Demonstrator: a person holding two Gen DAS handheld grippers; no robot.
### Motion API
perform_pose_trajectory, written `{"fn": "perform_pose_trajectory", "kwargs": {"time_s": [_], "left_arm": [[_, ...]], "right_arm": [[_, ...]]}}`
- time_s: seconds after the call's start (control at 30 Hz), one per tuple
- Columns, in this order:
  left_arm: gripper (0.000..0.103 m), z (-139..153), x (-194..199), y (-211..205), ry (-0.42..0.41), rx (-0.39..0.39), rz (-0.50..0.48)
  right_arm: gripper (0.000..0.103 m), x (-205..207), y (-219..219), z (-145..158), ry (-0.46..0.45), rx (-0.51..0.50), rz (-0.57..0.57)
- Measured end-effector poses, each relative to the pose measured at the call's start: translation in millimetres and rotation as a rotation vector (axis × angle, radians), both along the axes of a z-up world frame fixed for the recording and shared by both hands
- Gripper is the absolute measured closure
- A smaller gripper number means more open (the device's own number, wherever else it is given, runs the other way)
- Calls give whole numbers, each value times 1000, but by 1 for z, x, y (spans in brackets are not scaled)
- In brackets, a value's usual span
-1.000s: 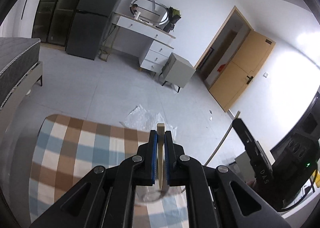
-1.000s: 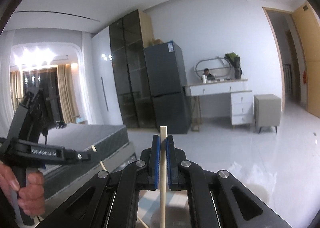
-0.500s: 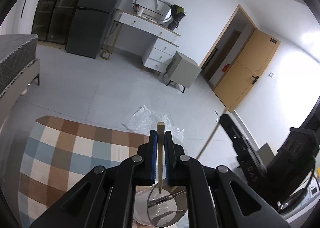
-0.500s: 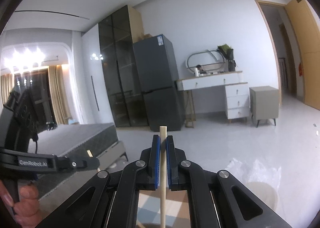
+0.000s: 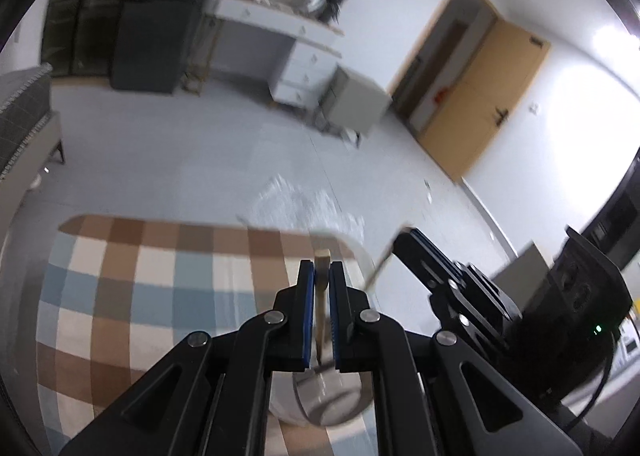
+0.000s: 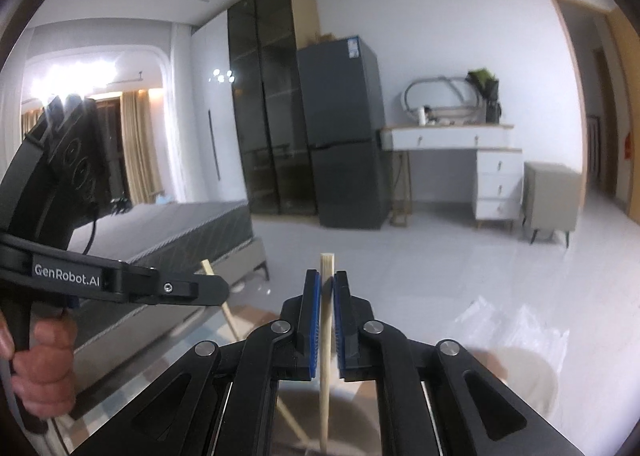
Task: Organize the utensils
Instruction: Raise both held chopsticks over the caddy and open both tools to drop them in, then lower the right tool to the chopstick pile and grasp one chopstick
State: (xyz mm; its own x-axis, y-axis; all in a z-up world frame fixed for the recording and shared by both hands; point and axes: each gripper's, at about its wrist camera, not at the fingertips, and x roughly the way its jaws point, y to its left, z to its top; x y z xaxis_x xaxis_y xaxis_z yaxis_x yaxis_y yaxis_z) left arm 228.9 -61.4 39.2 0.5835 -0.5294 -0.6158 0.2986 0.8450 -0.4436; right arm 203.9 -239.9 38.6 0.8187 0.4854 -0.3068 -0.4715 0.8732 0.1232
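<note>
In the left wrist view, a checked cloth of brown, blue and cream squares covers the surface at the left. At centre the left gripper has a pale wooden chopstick standing between its blue pads. The chopstick's long axis runs close to upright, with its square top just above the fingertips and its lower end pointing down into the mouth of a white round cup with a shiny rim. These tongs are almost pressed together. They have just eased apart a hair, with the stick between them and the pads close on both its faces. To the right, the black right gripper reaches in with a second pale wooden chopstick slanting down from its tip toward the cup's far rim. In the right wrist view, a hand at the left grips the handle of the left gripper, and the first chopstick leans through its tip, top tilted left and foot running down to the right. At centre the right gripper has the second chopstick upright between its pads, lower end down in a dim round opening. Its jaws too are nearly together and have just loosened slightly around the stick.
</note>
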Motion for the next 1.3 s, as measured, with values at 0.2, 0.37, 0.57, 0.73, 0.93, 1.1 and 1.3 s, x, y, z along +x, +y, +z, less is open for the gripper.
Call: {"fn": "perform_pose_trajectory", "kwargs": {"time_s": [0.2, 0.37, 0.57, 0.73, 0.93, 1.1, 1.3], "left_arm": [[44, 21, -26, 22, 1, 34, 90], [40, 43, -60, 37, -32, 87, 160], [28, 57, -102, 49, -85, 162, 233], [28, 57, -130, 57, -102, 194, 269], [18, 52, -154, 66, -136, 225, 324], [12, 39, -171, 69, -174, 259, 326], [8, 13, -191, 75, -196, 261, 347]], "right_arm": [[74, -6, -18, 7, 116, 76, 20], [57, -33, -33, 26, 122, 98, -43], [25, -80, -36, 46, 98, 111, -91], [17, -115, -29, 53, 91, 99, -112], [8, -154, -14, 54, 67, 104, -131], [7, -182, 2, 45, 56, 78, -122], [7, -201, 19, 15, 95, 42, -106]]}}
